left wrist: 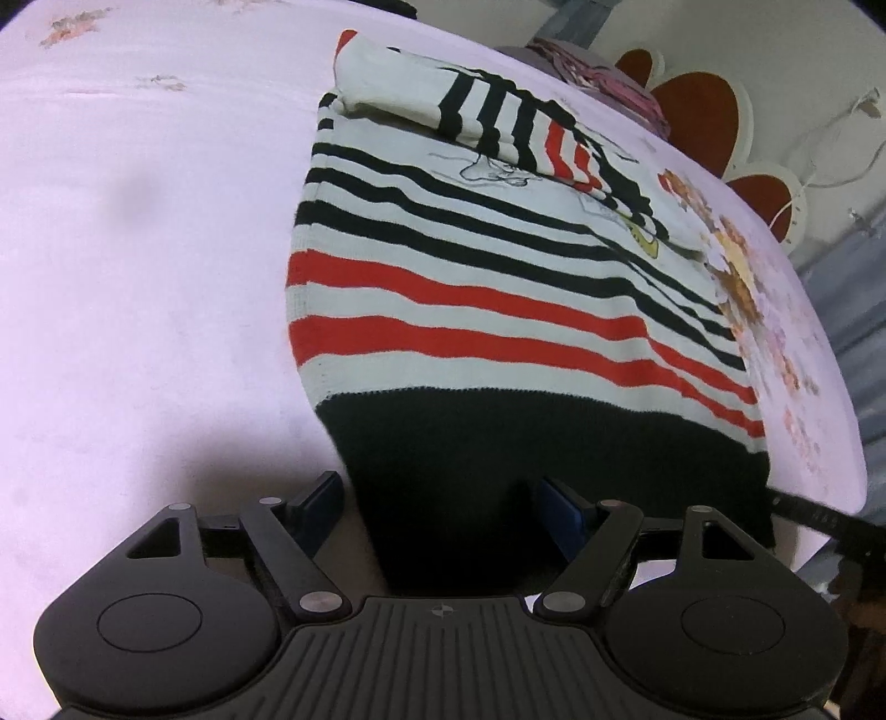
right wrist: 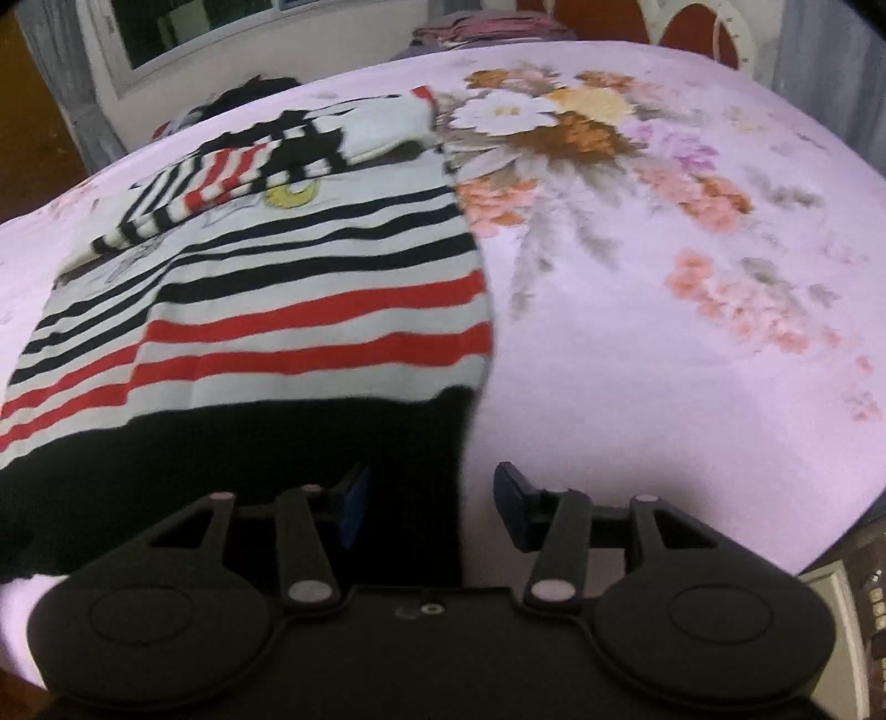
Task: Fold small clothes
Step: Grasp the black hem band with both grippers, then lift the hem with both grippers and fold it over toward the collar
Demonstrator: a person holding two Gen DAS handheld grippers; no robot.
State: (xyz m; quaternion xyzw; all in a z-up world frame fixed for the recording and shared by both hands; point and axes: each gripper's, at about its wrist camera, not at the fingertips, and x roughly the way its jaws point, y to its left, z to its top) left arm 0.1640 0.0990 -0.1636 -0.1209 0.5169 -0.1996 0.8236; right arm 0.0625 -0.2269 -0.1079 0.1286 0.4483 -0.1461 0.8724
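Two grippers angling down at a striped sweater (left wrist: 470, 288) lying flat on the floral bedsheet (right wrist: 664, 387), left gripper (left wrist: 443, 509) and right gripper (right wrist: 432, 498) jaws standing apart, straddling its black hem corners.

From the left wrist view, the pink bed sheet (left wrist: 138, 266) lies bare from 7 to 11 o'clock, open passage. The striped sweater (left wrist: 470, 288) fills the middle, its folded sleeve (left wrist: 443, 105) a raised bump at 12. From the right wrist view, sheet from 1 to 4 o'clock is flat and free; a clothes pile (right wrist: 487, 27) sits past the bed edge at 12.
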